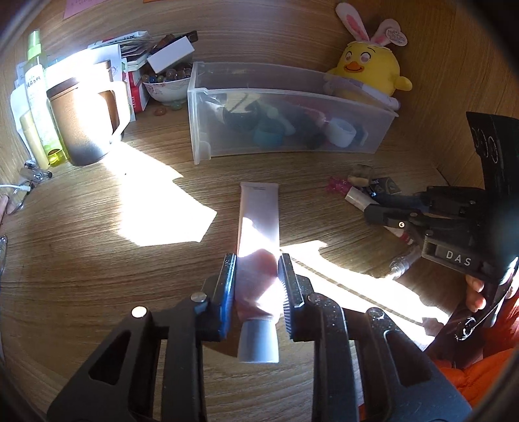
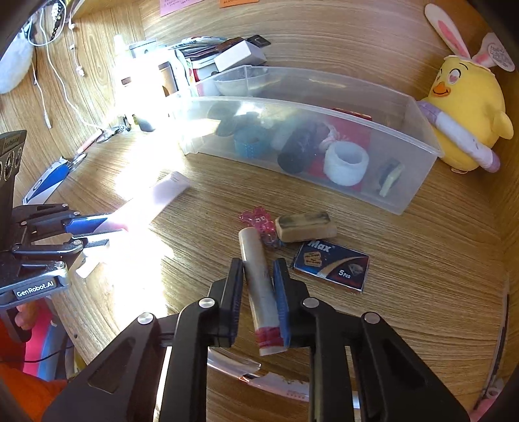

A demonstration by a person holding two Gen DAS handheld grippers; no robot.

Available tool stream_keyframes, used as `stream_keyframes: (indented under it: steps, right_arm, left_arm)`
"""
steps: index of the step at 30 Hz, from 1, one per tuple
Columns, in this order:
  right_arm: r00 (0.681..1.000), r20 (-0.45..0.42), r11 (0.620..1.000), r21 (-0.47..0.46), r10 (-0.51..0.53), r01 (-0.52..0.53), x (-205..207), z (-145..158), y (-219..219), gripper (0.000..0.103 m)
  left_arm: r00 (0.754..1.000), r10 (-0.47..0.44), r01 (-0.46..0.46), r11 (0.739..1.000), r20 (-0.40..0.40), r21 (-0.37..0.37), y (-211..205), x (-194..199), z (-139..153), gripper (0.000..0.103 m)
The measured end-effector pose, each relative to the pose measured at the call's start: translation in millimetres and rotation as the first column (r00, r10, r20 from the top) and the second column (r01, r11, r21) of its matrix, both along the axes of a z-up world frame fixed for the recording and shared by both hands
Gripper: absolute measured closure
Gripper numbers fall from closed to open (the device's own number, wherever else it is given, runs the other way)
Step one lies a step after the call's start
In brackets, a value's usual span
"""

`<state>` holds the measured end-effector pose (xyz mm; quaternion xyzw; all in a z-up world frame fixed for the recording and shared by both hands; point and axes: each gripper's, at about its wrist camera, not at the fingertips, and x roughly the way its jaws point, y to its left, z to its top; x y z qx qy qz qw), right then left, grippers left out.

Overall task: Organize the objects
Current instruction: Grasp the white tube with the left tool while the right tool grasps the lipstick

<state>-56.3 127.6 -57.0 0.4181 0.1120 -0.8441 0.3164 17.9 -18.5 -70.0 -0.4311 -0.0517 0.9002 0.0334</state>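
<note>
Pale pink squeeze tube (image 1: pixel 259 224), grey cap | left claw (image 1: pixel 258 285) clamped on it | right claw (image 2: pixel 258 292) clamped on white cylindrical stick, red band (image 2: pixel 259 285) | wood-grain surface (image 1: pixel 97 259)

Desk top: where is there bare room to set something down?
Bare wood lies between the mug, bin and tube, and right of the Max box. Crowded: the clutter before the bin and the back-left corner.

Sun glare washes out the mug (image 1: pixel 87 120) and bottles (image 1: pixel 35 97) near the bench's far left corner, and bleaches the middle of the tube (image 1: pixel 259 224). The bin's (image 2: pixel 418 181) frosted wall blurs its contents into dim shapes. Print on the pink note (image 2: pixel 175 6), cut by the frame's top edge, is too small to read.
</note>
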Motion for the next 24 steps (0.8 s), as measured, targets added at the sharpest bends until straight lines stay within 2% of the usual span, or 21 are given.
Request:
stream_keyframes:
  steps: [3, 4, 9, 16, 24]
  right_arm:
    - [1.0, -0.015, 1.0, -0.005, -0.005, 0.004, 2, 1, -1, 0.089]
    - [1.0, -0.02, 1.0, -0.009, -0.008, 0.008, 3, 1, 0, 0.089]
    - [0.999, -0.031, 0.999, -0.048, -0.022, 0.021, 3, 10, 4, 0.089]
    - [0.997, -0.054, 0.992, -0.118, -0.051, 0.044, 1, 28, 12, 0.089]
    - [0.991, -0.103, 0.977, -0.203, -0.084, 0.061, -5, 56, 18, 0.089]
  left_arm:
    - [1.0, -0.006, 0.006, 1.0, -0.006, -0.011, 5, -4, -1, 0.082]
    - [1.0, -0.012, 0.012, 1.0, -0.008, -0.006, 6, -5, -1, 0.088]
    - [0.999, -0.014, 0.014, 1.0, -0.029, -0.013, 10, -5, 6, 0.099]
    - [0.997, 0.004, -0.003, 1.0, -0.078, 0.005, 6, -4, 24, 0.099]
    - [0.985, 0.027, -0.022, 0.999, -0.168, 0.03, 2, -6, 53, 0.099]
